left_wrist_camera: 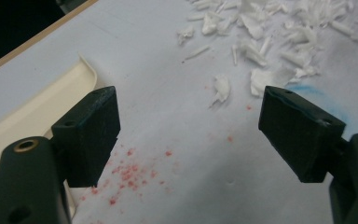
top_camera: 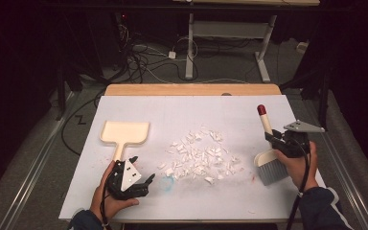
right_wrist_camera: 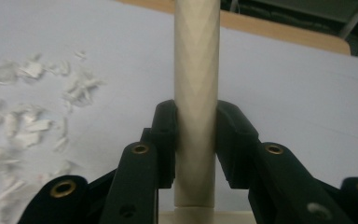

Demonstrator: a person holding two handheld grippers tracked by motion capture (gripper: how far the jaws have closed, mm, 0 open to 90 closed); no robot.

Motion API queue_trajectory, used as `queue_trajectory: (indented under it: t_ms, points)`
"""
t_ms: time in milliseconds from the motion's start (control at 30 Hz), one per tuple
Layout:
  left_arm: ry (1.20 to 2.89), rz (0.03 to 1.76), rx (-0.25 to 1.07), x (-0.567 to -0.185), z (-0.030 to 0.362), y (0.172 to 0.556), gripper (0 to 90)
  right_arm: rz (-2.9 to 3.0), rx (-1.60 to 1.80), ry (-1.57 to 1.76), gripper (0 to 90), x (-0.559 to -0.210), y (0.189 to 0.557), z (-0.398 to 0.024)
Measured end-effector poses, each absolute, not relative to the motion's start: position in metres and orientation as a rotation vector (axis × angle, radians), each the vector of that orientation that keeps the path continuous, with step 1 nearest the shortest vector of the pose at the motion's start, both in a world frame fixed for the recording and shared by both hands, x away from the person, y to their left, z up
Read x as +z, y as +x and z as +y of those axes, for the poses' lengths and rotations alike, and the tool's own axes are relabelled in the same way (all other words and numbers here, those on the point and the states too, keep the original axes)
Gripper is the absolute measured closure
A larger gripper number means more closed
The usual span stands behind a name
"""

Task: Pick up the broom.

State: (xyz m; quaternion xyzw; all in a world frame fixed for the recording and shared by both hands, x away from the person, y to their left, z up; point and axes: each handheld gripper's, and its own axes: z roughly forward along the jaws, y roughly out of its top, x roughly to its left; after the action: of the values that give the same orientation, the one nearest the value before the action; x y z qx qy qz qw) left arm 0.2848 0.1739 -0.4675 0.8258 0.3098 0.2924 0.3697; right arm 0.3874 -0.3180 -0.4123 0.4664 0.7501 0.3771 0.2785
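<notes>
A pile of white paper scraps point(top_camera: 199, 155) lies in the middle of the white sheet. A cream dustpan point(top_camera: 124, 132) rests flat at the left, handle toward me. My left gripper point(top_camera: 141, 183) sits just below that handle, jaws wide apart with nothing between them; the left gripper view shows the dustpan's edge point(left_wrist_camera: 42, 100) beside the left jaw and scraps point(left_wrist_camera: 261, 42) ahead. My right gripper point(top_camera: 279, 140) at the right is shut on the cream handle point(right_wrist_camera: 196, 93) of a small brush point(top_camera: 270, 165), whose grey bristles hang low and whose red tip point(top_camera: 261, 109) points up and away.
The white sheet point(top_camera: 182, 112) covers a wooden table point(top_camera: 191, 89). Red specks point(left_wrist_camera: 130, 172) and a faint blue smear point(top_camera: 167, 182) mark the sheet near the left gripper. Beyond the table are cables and another table's legs point(top_camera: 189, 48) on the floor.
</notes>
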Motion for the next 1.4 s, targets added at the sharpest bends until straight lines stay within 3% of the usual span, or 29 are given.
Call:
queue_trajectory:
  t_ms: [333,667,833,900,1067,1100,1167,1400]
  points:
    - [2.015,0.693,0.594,-0.436,0.133,0.282,18.9,1.966,1.141,1.158,72.0,-0.381,0.342,-0.316]
    - [1.940,0.430,0.390,-0.402,0.025,0.280,19.4,1.959,1.207,1.025,72.0,-0.358,0.321,-0.283]
    - [1.919,0.415,0.236,-0.410,-0.037,0.290,22.1,1.966,1.214,0.977,72.0,-0.354,0.312,-0.263]
    - [1.917,0.427,0.232,-0.412,-0.043,0.291,23.4,1.966,1.219,0.968,71.9,-0.354,0.310,-0.261]
    - [1.891,0.524,0.191,-0.423,-0.059,0.303,36.9,1.963,1.229,0.928,71.9,-0.354,0.303,-0.250]
    - [1.876,0.534,0.158,-0.424,-0.058,0.307,46.8,1.959,1.231,0.910,71.8,-0.353,0.299,-0.246]
    - [1.858,0.537,0.150,-0.423,-0.054,0.310,56.4,1.964,1.234,0.886,71.8,-0.352,0.296,-0.243]
    - [1.903,0.500,0.141,-0.416,-0.034,0.316,64.1,1.951,1.295,0.831,69.2,-0.348,0.288,-0.242]
